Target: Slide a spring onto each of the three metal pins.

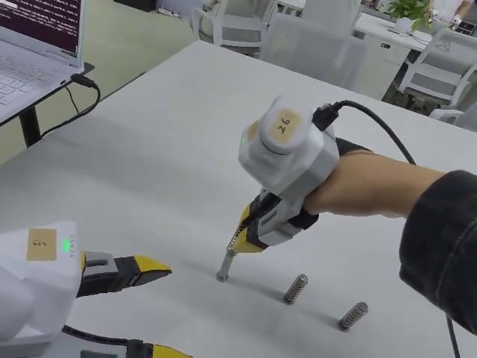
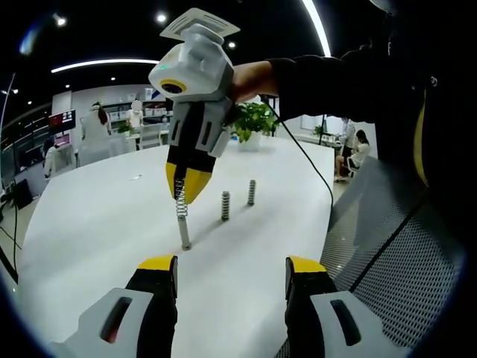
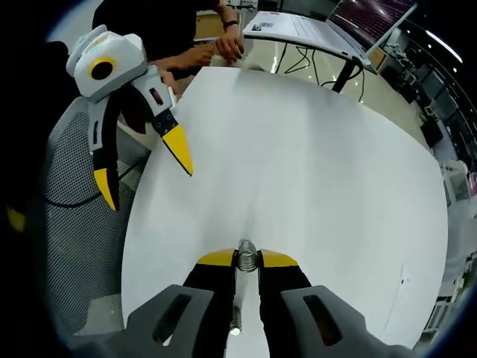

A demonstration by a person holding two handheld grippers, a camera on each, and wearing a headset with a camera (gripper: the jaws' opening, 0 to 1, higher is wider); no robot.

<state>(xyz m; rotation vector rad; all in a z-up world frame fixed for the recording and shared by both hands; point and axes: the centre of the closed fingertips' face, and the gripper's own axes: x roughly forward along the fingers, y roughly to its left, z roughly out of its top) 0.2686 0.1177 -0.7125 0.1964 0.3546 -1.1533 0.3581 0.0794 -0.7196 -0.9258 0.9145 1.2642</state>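
as the right hand-held gripper (image 1: 250,237) clenches a spring (image 2: 179,200), long axis near upright, lower end at the top of the left pin (image 2: 184,233) standing on the table (image 1: 186,134), left hand-held gripper (image 2: 231,265) released, near left

Tan sticker (image 1: 285,124) atop right gripper (image 1: 241,243): "26". Left gripper (image 1: 175,313) label (image 1: 41,244) & laptop (image 1: 41,30) screen txt: illegible.

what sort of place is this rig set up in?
Probably an open-plan office or lab: a laptop, office chairs and a potted plant around a big white table.
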